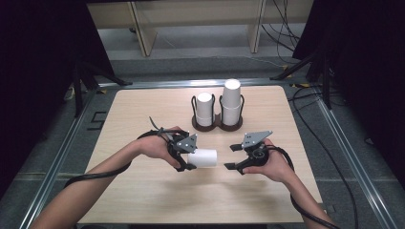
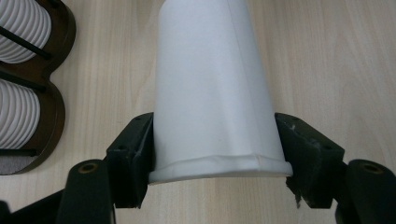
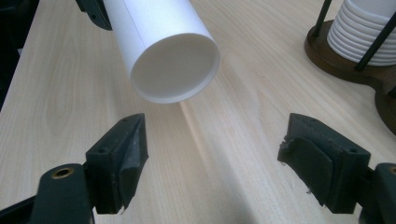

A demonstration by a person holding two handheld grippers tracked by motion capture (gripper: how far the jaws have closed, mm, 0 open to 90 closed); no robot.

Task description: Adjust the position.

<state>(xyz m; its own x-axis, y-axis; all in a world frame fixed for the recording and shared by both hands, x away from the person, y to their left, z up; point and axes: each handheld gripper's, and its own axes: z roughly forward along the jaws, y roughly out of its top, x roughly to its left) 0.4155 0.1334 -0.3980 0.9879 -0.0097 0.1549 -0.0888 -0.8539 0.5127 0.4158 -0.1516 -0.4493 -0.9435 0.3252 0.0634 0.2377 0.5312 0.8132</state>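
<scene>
Lying on its side in my left hand-held gripper, the white paper cup sits just below the middle of the high view, with its long axis running level across the frame, left to right. Its closed base is at the left, between my jaws, and its open mouth faces right, toward my right hand-held gripper.

In the left gripper view the cup rises straight up the middle of the frame, away from the camera, its folded bottom rim low down between the two black jaws. Both pads press on its sides close to that rim, so my left hand-held gripper is clamped on the cup near its base. The pale wood of the counter shows behind the cup in this view; I cannot tell from it whether the cup touches the wood.

My right hand-held gripper stands with its jaws wide apart and nothing between them. In the high view it sits to the right of the cup, near it but not touching. In the right gripper view the cup comes in from the upper left, its round open mouth turned toward the camera and slightly down, ahead of my right hand-held gripper and nearer its left jaw.

Beyond the cup, toward the top middle of the high view, a dark wooden holder on the counter carries two upright stacks of white cups, the right one taller.
</scene>
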